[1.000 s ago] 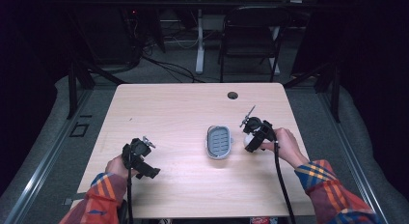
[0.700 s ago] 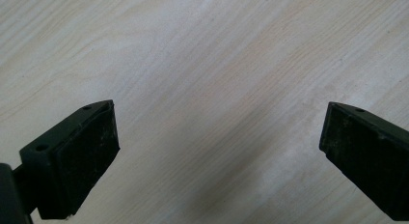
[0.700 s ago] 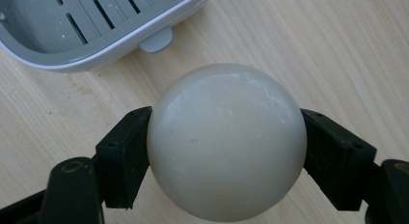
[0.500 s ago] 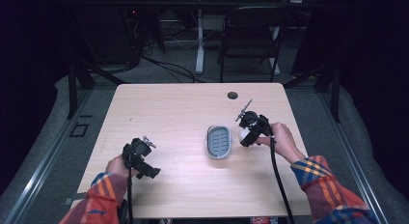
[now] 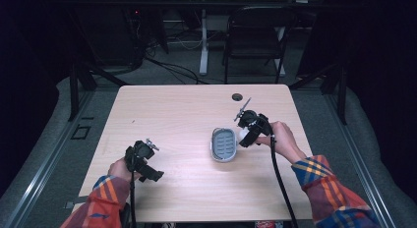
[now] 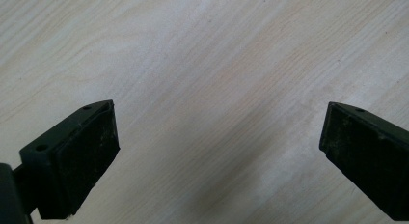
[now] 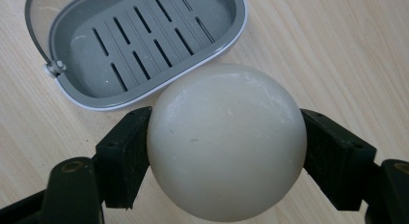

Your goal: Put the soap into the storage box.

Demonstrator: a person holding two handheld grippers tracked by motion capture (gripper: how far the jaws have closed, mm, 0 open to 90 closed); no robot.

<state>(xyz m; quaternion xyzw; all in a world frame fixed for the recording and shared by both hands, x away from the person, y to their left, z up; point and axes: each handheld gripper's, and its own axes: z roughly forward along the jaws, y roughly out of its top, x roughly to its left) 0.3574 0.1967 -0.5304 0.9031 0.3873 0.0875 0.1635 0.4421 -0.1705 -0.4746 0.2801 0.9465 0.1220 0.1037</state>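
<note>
On the left of the wooden bench (image 5: 187, 115) the left gripper (image 5: 147, 165) rests low with its jaws wide apart and bare wood between them, well away from the other things. Near the middle stands a grey slotted soap dish (image 5: 224, 144), empty, and beyond it a small dark hole cover (image 5: 237, 97) near the far edge. The right gripper (image 5: 244, 138) holds a round, cream-white soap bar (image 7: 226, 142) clamped between both pads, just beside the dish's right rim; since the earlier frame it has come up a little and closer to the dish.
</note>
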